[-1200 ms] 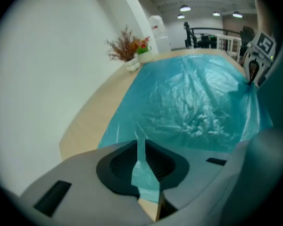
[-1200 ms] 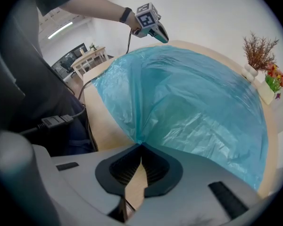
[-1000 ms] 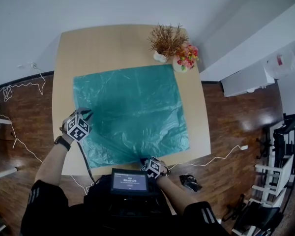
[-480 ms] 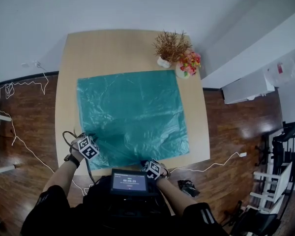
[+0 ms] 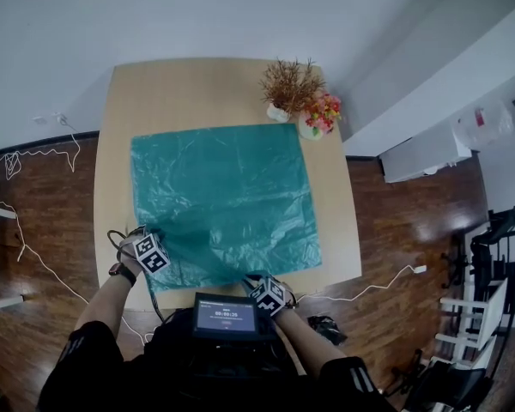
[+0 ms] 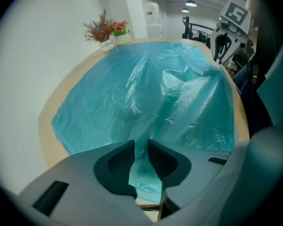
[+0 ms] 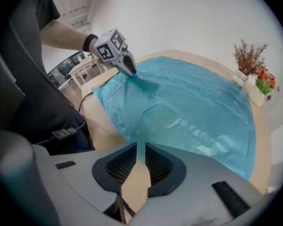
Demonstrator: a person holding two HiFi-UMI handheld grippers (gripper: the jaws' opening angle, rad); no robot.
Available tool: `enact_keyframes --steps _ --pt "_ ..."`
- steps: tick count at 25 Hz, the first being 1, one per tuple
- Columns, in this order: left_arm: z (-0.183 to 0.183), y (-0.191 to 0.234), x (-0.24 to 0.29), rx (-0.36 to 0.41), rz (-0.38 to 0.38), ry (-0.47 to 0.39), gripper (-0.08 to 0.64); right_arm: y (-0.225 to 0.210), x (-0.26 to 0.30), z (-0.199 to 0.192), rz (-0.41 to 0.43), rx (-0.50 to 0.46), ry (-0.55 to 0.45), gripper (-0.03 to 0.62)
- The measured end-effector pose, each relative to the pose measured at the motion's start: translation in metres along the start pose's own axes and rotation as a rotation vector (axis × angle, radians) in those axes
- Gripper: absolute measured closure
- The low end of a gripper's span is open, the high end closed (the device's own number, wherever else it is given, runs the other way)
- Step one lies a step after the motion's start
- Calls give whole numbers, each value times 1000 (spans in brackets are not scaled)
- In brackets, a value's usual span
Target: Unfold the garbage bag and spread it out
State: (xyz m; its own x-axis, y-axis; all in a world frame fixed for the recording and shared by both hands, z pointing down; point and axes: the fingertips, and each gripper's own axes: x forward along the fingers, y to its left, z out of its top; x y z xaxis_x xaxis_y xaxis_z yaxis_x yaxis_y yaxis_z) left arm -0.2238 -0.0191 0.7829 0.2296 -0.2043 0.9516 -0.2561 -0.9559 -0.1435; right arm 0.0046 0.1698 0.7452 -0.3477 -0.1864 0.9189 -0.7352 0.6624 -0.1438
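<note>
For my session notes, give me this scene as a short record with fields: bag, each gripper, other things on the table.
garbage bag: teal, spread on the table, near edge raised
left gripper: shut on the bag by its near left corner
right gripper: jaws opening, bag edge between them
other: two potted plants at the far right corner

Open-plan lab or office workroom

A pale square wooden table stands on dark wood-plank floor between plain white walls, with loose white cables, black metal racks and ceiling strip lights.
</note>
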Motion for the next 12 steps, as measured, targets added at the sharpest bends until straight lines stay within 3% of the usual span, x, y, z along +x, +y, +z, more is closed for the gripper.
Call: enact_keyframes --steps 6,12 --pt "-17 29 7 20 29 39 465 -42 -25 5 -79 79 -56 506" --pt "-30 47 8 -12 23 49 465 -101 -39 -12 -176 151 -26 506"
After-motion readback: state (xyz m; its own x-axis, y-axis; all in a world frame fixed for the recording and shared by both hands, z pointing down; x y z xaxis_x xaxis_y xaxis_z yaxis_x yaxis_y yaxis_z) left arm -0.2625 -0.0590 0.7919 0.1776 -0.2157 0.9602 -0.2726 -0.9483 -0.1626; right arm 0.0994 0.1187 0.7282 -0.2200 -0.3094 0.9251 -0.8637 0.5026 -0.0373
